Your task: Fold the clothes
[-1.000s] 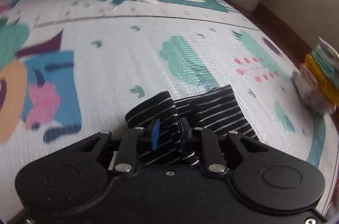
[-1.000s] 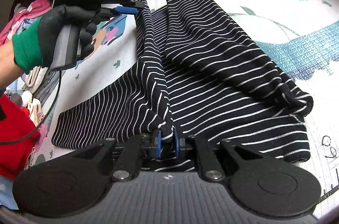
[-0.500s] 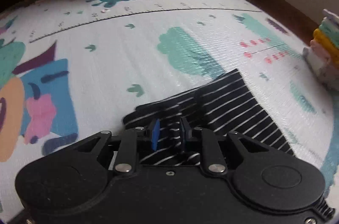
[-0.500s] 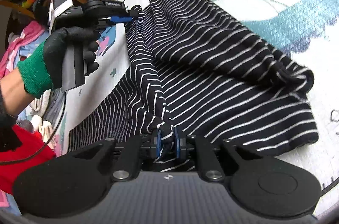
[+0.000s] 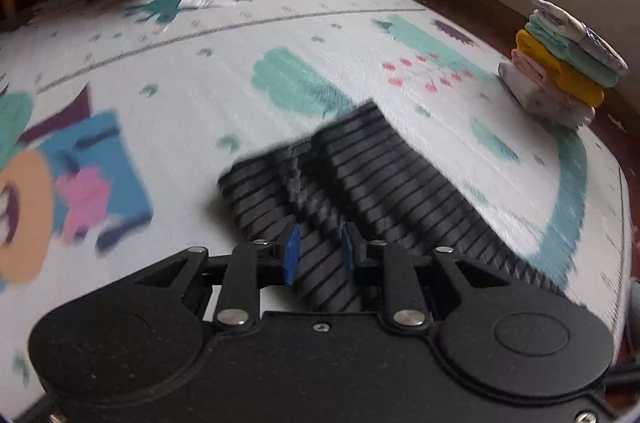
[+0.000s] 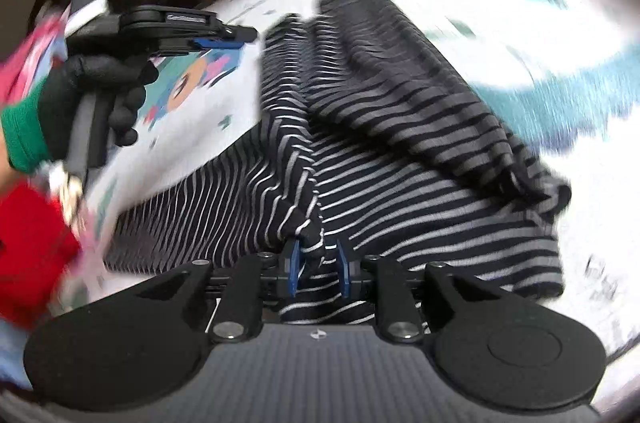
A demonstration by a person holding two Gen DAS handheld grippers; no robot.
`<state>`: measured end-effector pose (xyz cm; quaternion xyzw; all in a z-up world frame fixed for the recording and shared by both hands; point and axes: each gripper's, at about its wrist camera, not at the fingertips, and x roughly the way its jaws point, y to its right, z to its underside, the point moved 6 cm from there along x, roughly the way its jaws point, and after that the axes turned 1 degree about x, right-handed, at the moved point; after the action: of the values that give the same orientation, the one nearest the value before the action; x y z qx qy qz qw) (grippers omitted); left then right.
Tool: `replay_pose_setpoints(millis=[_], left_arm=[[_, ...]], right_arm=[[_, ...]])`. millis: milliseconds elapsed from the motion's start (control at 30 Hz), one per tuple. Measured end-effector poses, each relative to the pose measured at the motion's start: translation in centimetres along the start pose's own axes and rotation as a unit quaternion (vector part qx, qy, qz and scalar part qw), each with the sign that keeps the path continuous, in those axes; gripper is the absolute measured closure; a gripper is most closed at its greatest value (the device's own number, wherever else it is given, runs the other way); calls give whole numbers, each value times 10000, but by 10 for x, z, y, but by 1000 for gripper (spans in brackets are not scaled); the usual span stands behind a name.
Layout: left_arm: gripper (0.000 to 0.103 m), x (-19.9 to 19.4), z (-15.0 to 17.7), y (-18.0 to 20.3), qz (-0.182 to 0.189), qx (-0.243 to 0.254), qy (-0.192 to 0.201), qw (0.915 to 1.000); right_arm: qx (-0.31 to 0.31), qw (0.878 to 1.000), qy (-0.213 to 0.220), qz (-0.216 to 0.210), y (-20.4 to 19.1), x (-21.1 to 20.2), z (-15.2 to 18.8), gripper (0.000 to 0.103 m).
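Striped black knit sits between the blue pads of my right gripper (image 6: 318, 269); its jaws have just been opening, and a bunched edge of the garment (image 6: 400, 159) hangs there loosely, let go as far as I can judge. My left gripper (image 5: 319, 255) stands parted too, cloth lying between its pads without a clear pinch. One side looks folded over the middle as a long band, the near left panel lies flat and unfolded, so I judge the fold about half done. The garment lies on the play mat (image 5: 160, 63), its long axis running from my right gripper away toward the left one. Beyond, a stack of folded clothes (image 5: 560, 67) waits at the mat's edge.
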<state>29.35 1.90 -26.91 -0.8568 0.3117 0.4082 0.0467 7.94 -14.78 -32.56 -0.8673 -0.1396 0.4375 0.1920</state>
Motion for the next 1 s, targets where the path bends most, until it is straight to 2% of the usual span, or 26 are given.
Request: replay_pose_setpoints(millis=[133,233,300,367,433,600,633,733,800,867,900,1000], left_arm=[[82,-26,43,14,103,120,-211,9997],[82,-42,74,29,95,343,-358,9987],[82,-53,90,42,282,393,-415,9980],[82,-66,104,61,654,373,-341,9966],[82,-78,116,87,1026,534,-139,9932],[82,-78,136,128,1226,820,75,9890],[82,-75,139,135,1252,857,79,9884],[82,-63,147,154,1151,1143,59,9867],[83,-57,154,163,936,1462,5,9848],[83,-50,157,165,725,1555,7,9852],[90,-47,159,166,618,1590,-3,9853],[94,-45,168,163,297,1596,-130,9867]], right_arm=[[-715,9973,86,170,-17,-9,8,80],[-802,9962,100,318,-20,-12,9,80],[-795,9962,118,330,-22,-14,7,80],[-655,9971,201,338,-20,-16,1,80],[-222,9992,288,180,-12,-19,-10,80],[378,9985,379,-64,2,-25,-29,79],[346,9987,365,-126,1,-24,-31,79],[98,9991,235,-332,-6,-17,-36,79],[-180,9988,18,-458,-15,-4,-36,79],[-176,9987,-74,-479,-16,2,-35,79],[-161,9986,-122,-488,-16,5,-34,79],[176,9978,-355,-537,-9,14,-28,79]])
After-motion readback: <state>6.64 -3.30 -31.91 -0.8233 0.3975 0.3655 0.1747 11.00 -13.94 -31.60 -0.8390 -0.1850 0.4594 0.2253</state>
